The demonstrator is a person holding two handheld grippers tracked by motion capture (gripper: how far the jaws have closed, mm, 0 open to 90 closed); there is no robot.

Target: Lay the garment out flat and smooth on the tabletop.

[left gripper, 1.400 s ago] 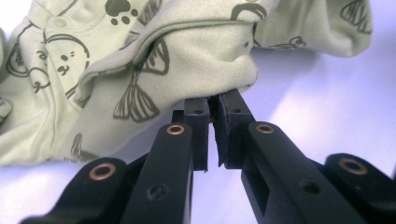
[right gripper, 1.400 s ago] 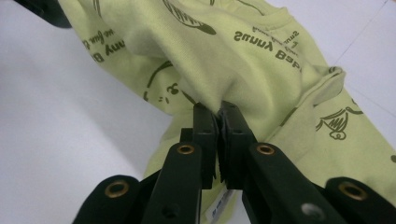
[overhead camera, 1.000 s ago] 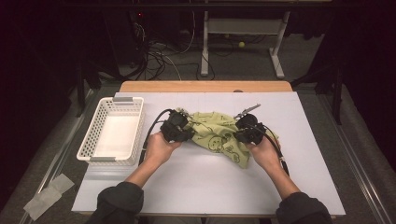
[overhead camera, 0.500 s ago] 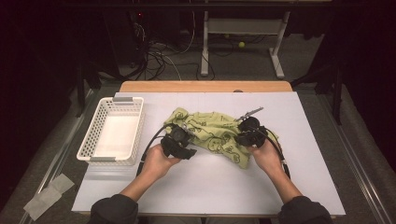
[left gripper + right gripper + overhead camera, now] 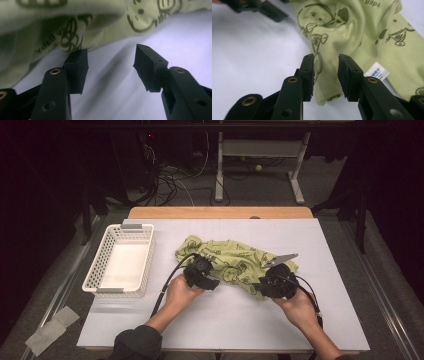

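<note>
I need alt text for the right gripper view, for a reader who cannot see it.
Two black tongs stand open just before a crumpled light green cloth printed with dark cartoon drawings, lying on a white table. A small white label shows on the cloth at right.

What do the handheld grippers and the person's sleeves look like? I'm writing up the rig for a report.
Both the left gripper and the right gripper are black, each with two jaws ending in blocky dark pads and brass-coloured rivets on the jaw arms. A black cable loops from each. The right one carries a grey three-cornered plate. The person wears dark sleeves.
</note>
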